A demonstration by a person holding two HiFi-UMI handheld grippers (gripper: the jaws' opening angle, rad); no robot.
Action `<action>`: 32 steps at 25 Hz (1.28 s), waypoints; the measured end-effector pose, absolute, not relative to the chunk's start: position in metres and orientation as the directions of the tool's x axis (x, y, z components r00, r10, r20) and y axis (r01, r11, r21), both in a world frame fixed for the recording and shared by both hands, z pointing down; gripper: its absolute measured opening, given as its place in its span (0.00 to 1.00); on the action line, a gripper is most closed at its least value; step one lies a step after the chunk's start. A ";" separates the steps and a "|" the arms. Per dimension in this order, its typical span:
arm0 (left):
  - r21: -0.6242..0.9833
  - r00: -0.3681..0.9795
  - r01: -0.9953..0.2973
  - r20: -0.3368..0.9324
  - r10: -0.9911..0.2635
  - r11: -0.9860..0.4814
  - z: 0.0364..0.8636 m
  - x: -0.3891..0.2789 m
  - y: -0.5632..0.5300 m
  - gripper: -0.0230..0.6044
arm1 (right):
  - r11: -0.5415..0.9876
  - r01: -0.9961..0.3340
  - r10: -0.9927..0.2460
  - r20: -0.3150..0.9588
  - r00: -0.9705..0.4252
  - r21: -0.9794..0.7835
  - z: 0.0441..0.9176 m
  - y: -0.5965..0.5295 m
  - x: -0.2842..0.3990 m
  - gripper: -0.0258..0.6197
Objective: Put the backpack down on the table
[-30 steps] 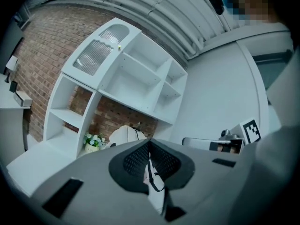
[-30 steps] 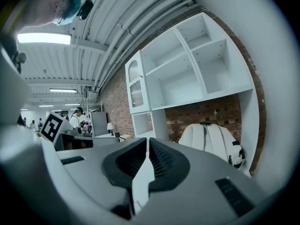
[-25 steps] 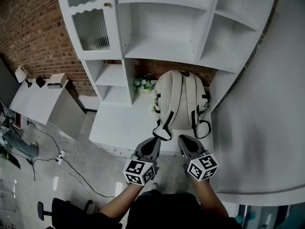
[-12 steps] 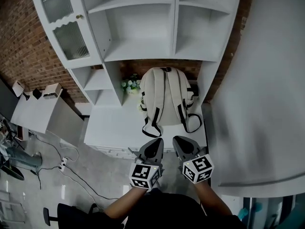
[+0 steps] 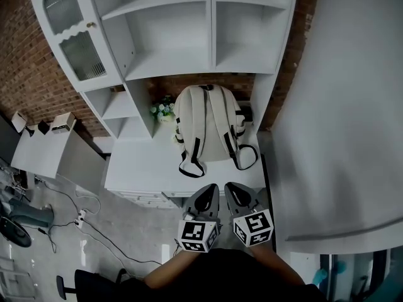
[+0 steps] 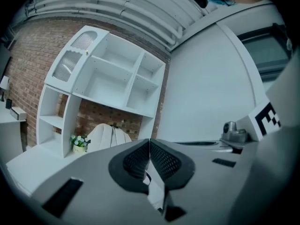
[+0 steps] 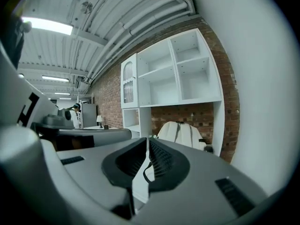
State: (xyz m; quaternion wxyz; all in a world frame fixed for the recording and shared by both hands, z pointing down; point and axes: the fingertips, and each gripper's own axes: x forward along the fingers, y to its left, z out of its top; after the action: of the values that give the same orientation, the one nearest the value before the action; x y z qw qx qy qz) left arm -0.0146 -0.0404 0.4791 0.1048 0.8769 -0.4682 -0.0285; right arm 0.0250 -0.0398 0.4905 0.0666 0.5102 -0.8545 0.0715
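the white shelf unit (image 5: 189, 43) stands over the table (image 5: 138, 168). the backpack (image 5: 204, 121) sits upright at the table's far side, its back leaning toward the brick wall and its straps facing near. it looks set down already, so the main risk is the bag itself. propped on its narrow base, it could slump forward, or tip left onto the small flower pot (image 5: 162, 109) just beside it, if anything nudges it. the two strap loops (image 5: 191, 167) trail onto the tabletop toward the near edge, and a jaw tip catching one would drag the bag along. both hands are held low at the near edge, apart from the bag. the left gripper (image 5: 211, 189) and right gripper (image 5: 231, 188) lie side by side, pointing about level at the backpack, each with its jaws pressed together on nothing.
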 end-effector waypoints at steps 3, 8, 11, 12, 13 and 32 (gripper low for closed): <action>0.140 0.543 -0.833 0.024 -0.840 -0.535 0.476 -0.011 -0.034 0.07 | 0.440 -0.898 -0.887 0.159 -0.434 -0.001 0.487 -0.036 0.031 0.09; 0.078 0.531 -0.845 0.007 -0.847 -0.529 0.474 -0.009 -0.030 0.07 | 0.407 -0.913 -0.906 0.129 -0.402 0.014 0.489 -0.032 0.035 0.09; 0.052 0.520 -0.853 0.000 -0.854 -0.519 0.473 -0.011 -0.033 0.07 | 0.386 -0.923 -0.916 0.126 -0.381 0.012 0.490 -0.035 0.037 0.09; 0.047 0.519 -0.854 0.000 -0.855 -0.518 0.473 -0.011 -0.033 0.07 | 0.378 -0.926 -0.920 0.123 -0.373 0.013 0.489 -0.036 0.039 0.09; 0.042 0.519 -0.854 0.002 -0.855 -0.519 0.473 -0.010 -0.034 0.07 | 0.372 -0.928 -0.923 0.118 -0.368 0.014 0.489 -0.037 0.040 0.09; 0.027 0.527 -0.849 -0.016 -0.850 -0.527 0.465 -0.011 -0.035 0.07 | 0.353 -0.934 -0.932 0.105 -0.347 0.046 0.478 -0.037 0.030 0.08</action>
State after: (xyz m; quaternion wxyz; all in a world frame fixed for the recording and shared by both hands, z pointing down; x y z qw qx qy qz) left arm -0.0111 -0.0348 0.4651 0.0081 0.8738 -0.4861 -0.0134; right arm 0.0304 -0.0366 0.4783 0.0562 0.5686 -0.8206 0.0111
